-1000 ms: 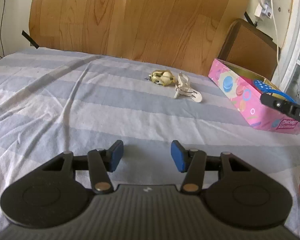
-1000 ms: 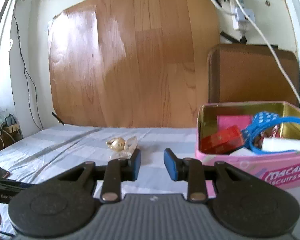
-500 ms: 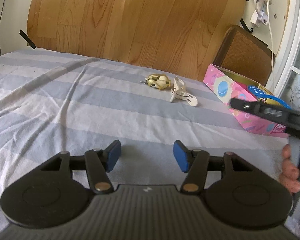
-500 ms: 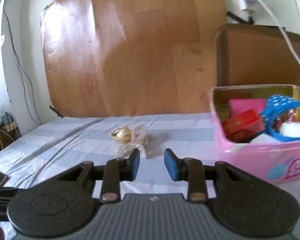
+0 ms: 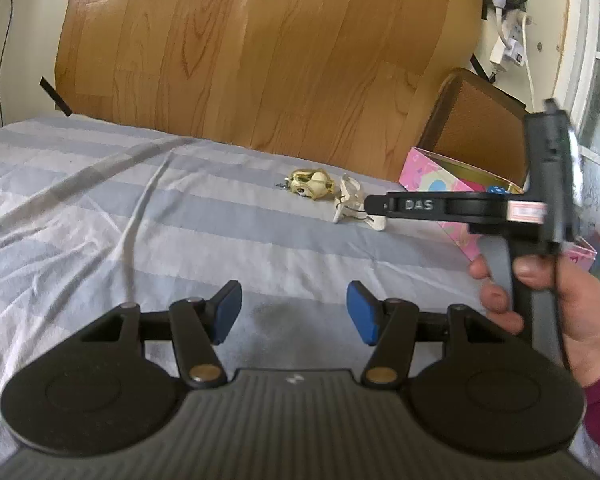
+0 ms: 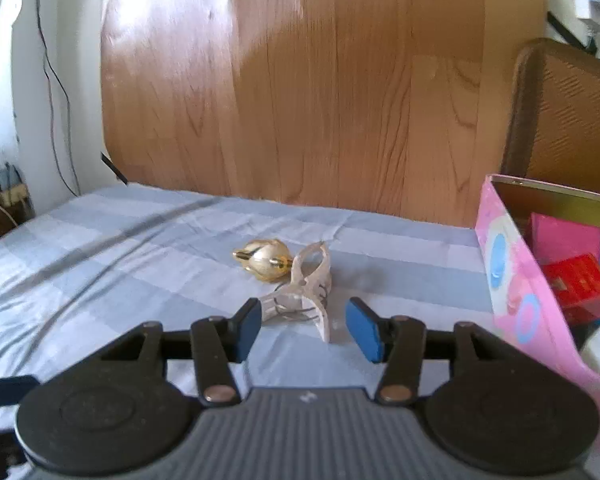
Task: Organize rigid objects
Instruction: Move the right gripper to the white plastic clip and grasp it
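Opening its jaws, the right claw [image 6: 300,328] faces the white clip [image 6: 306,300] at twelve o'clock on the bed [image 6: 100,248], nothing gripped; long axis toward one o'clock; left claw [image 5: 294,312], open and empty, sits farther off.

Blue-and-white striped bedsheet [image 6: 148,248], wrinkled, bearing a pale plastic clothes-peg [image 6: 306,296], a gold rounded trinket [image 6: 266,264] just left of it, a pink open box [image 6: 512,280] well to its right.

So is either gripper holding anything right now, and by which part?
Nothing is held. The left gripper is open and empty. The right gripper is opening around the white clip, pads not touching it.
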